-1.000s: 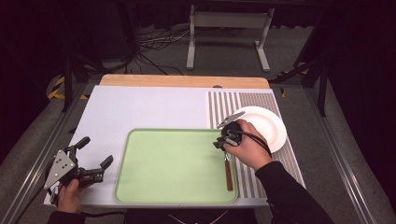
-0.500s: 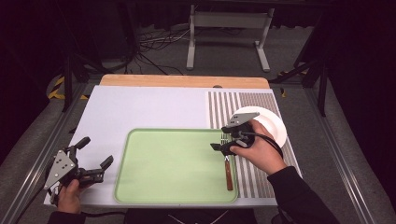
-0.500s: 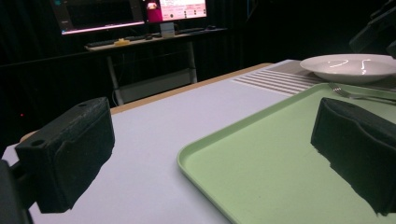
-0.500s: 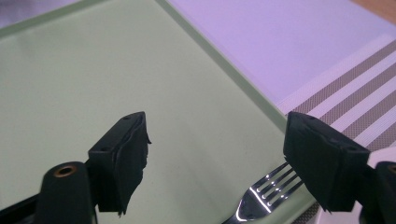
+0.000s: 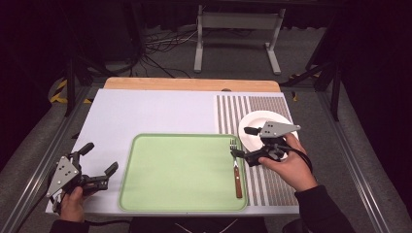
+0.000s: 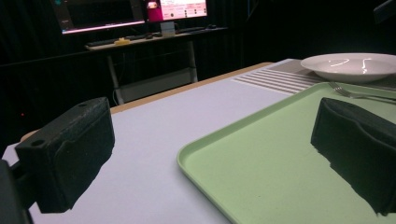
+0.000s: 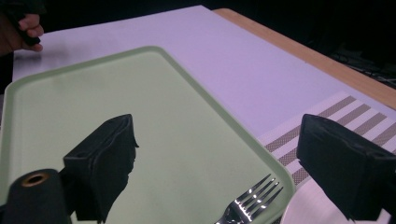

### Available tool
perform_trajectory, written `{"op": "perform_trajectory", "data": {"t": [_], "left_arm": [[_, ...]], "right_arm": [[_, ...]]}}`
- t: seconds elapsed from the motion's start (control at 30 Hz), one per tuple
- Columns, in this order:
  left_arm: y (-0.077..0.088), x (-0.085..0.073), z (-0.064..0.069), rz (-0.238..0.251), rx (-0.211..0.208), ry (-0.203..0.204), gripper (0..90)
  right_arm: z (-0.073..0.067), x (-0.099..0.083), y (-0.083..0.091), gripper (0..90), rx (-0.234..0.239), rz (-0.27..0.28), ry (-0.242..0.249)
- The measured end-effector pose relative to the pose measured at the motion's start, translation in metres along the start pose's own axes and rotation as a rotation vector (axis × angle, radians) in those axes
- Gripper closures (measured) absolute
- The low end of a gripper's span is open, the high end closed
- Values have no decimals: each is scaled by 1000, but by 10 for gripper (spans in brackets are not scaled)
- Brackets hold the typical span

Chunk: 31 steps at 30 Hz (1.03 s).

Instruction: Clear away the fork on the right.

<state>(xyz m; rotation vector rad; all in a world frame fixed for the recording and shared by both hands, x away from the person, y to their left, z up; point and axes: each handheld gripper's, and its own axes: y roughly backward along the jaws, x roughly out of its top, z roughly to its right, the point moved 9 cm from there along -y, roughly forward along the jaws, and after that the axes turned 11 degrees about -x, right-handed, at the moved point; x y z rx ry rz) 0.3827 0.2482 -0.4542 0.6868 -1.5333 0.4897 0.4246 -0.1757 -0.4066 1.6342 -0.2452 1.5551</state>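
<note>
One monitor (image 6: 176, 8) behind plate (image 6: 352, 66), from left tool's camera.

At frame centre lies a pale green plastic tray (image 5: 182, 172); on its right edge, a silver fork with brown wooden handle (image 5: 236, 167). Right of it, a grey-and-white striped placemat (image 5: 252, 104) and a white round plate (image 5: 257, 124).

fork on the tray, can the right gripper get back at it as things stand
Probably yes. The right gripper hangs open right above the fork, which lies loose along the right edge of the green tray, with nothing between the jaws and nothing covering it.
</note>
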Motion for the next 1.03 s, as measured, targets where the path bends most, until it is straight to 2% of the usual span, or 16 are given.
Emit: {"op": "perform_trajectory", "data": {"t": [0.23, 0.3, 0.37, 0.57, 0.63, 0.73, 0.9, 0.97, 1.03], "left_arm": [[0, 0, 0, 0, 2, 2, 2], [0, 0, 0, 0, 3, 3, 3], [0, 0, 0, 1, 3, 3, 3], [0, 0, 0, 0, 5, 2, 3], [0, 0, 0, 1, 6, 1, 2], [0, 0, 1, 2, 4, 1, 3], [0, 1, 1, 7, 3, -4, 2], [1, 2, 1, 13, 1, -4, 3], [1, 2, 1, 15, 0, -3, 2]], "right_arm": [[13, -10, 22, 91, -38, 98, -29], [15, -12, 25, 91, -41, 110, -37], [22, -20, 34, 72, -59, 139, -45], [30, -35, 45, 59, -83, 179, -58], [33, -43, 51, 59, -94, 208, -77], [36, -50, 54, 57, -103, 228, -87], [41, -74, 54, 58, -138, 228, -99], [43, -83, 52, 58, -148, 209, -96], [44, -86, 52, 59, -152, 214, -100]]}}
